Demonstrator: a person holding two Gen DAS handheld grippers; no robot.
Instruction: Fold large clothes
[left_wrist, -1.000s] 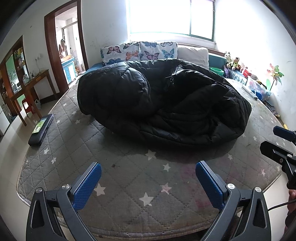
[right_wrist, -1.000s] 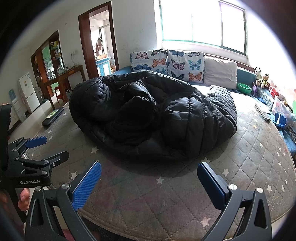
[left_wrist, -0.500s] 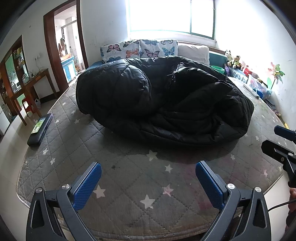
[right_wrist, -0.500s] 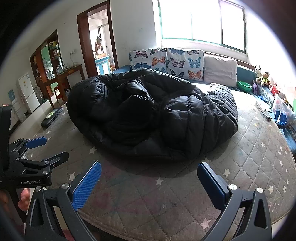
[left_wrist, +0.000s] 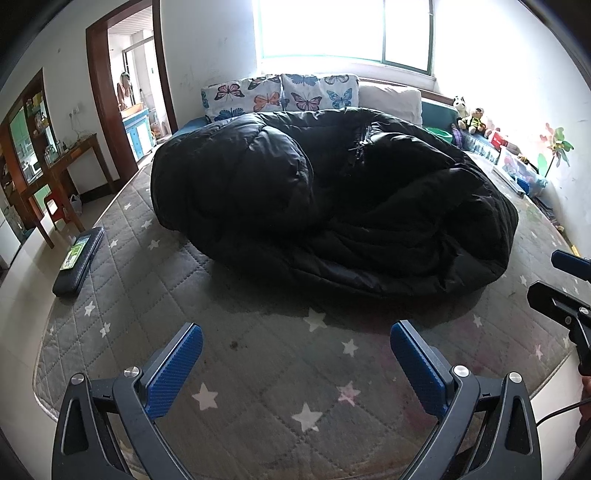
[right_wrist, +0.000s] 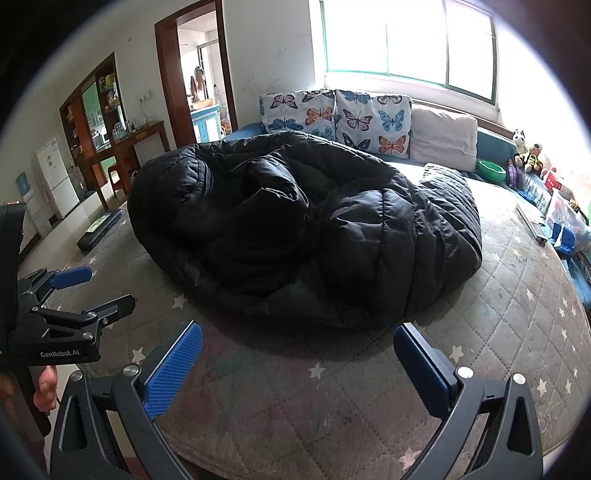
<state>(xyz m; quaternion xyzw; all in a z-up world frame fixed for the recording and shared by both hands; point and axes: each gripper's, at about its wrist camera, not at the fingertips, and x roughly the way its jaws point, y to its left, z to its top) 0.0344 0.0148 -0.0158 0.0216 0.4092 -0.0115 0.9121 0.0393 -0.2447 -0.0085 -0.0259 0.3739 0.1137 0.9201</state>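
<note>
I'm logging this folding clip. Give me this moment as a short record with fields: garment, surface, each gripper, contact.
garment: black puffer coat, crumpled in a heap, unfolded
surface: grey star-quilted mattress
left gripper: open, empty, over the near mattress edge
right gripper: open, empty, beside the left
contact: neither gripper touches the coat
behind coat: butterfly pillows

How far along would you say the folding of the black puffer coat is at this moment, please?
Done: nothing visibly folded; the black puffer coat lies bunched in a heap on the star-quilted mattress. In hand: nothing; the left gripper and right gripper hover open, short of the coat. Left: spreading it flat and every fold.
</note>
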